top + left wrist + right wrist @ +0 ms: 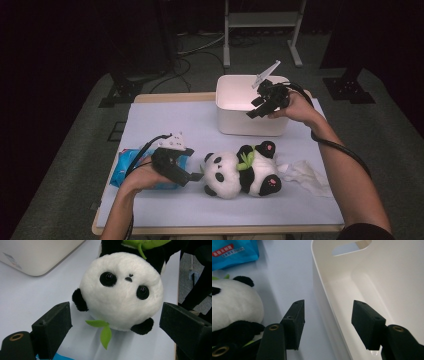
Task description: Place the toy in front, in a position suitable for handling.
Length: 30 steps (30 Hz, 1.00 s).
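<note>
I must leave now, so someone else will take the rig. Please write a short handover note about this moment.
Left gripper: jaws open wide, at the head of the panda plush, not closed on it.
Right gripper: jaws open, holding nothing, straddling the front wall of the white bin.
The panda lies on the table between the blue packet and the crumpled tissue.
Done: nothing shows inside the bin.
Left: probably grasp the panda and move it to the bin.

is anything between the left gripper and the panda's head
Nothing visible. The left gripper is open, its jaws flanking the plush panda head, with bare table cover between them; only the toy's own green leaf lies in the gap.
</note>
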Motion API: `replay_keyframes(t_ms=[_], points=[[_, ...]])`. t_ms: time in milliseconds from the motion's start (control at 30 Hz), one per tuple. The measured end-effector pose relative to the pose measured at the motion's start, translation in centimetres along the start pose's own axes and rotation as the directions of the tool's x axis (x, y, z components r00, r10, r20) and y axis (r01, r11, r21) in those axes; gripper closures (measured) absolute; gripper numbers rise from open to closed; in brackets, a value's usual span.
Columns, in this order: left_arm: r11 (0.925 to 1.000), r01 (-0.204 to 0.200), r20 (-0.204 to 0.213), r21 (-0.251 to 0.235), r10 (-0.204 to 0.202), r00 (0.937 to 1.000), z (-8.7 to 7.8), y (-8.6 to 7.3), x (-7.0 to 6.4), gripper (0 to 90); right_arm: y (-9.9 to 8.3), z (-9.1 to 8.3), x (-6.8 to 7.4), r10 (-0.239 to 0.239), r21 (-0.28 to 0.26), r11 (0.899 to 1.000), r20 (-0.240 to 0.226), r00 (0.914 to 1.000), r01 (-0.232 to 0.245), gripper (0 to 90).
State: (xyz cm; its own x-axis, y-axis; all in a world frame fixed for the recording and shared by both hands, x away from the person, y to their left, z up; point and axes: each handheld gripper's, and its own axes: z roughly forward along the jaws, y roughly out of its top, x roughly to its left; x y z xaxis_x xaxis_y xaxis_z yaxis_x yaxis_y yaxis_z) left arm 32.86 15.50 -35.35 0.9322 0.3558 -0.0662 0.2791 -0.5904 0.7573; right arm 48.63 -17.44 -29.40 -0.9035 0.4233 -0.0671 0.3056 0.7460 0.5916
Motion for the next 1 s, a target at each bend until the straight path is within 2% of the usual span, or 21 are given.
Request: replay_keyframes(t_ms=[167, 367, 400, 533, 567, 633, 867, 1000], points=[[1.0000, -0.001, 0.002, 0.004, 0.001, 1.0000, -0.1, 0.0, 0.0, 9.6, 0.1, 0.8, -0.1, -0.016, 0.009, 1.000, 0.001, 0.9999, 0.016, 54.4], [0.9999, 0.000, 0.006, 0.011, 0.000, 1.0000, 0.1, -0.1, -0.2, 9.4, 0.4, 2.0, 0.0, -0.019, 0.047, 0.999, -0.022, 0.9996, 0.020, 69.2], [0.9999, 0.000, 0.007, 0.014, 0.000, 1.0000, 0.0, -0.1, -0.2, 9.5, 0.4, 2.1, 0.0, -0.032, 0.042, 0.999, -0.020, 0.9993, 0.032, 69.6], [0.9997, 0.002, 0.004, 0.025, -0.002, 1.0000, -0.2, -0.1, -0.2, 9.4, 0.6, 2.5, 0.0, -0.032, 0.047, 0.998, -0.017, 0.9993, 0.033, 71.8], [0.9998, 0.002, 0.004, 0.021, -0.002, 1.0000, -0.2, -0.1, -0.2, 9.4, 0.6, 2.5, -0.1, -0.022, 0.045, 0.999, -0.027, 0.9994, 0.023, 74.7], [0.9998, 0.005, 0.007, 0.019, -0.005, 1.0000, -0.2, -0.2, -0.2, 9.4, 0.6, 2.5, -0.2, -0.034, 0.044, 0.998, -0.012, 0.9993, 0.035, 77.5], [0.9996, 0.017, 0.011, 0.021, -0.017, 0.9998, 0.1, -0.5, 0.0, 8.9, 0.7, 2.6, -0.4, -0.025, 0.046, 0.999, -0.033, 0.9991, 0.027, 80.3], [0.9994, 0.008, 0.011, 0.033, -0.009, 0.9999, 0.2, -0.4, 0.0, 8.9, 0.7, 2.5, -0.4, -0.041, 0.045, 0.998, -0.049, 0.9980, 0.043, 81.8]])
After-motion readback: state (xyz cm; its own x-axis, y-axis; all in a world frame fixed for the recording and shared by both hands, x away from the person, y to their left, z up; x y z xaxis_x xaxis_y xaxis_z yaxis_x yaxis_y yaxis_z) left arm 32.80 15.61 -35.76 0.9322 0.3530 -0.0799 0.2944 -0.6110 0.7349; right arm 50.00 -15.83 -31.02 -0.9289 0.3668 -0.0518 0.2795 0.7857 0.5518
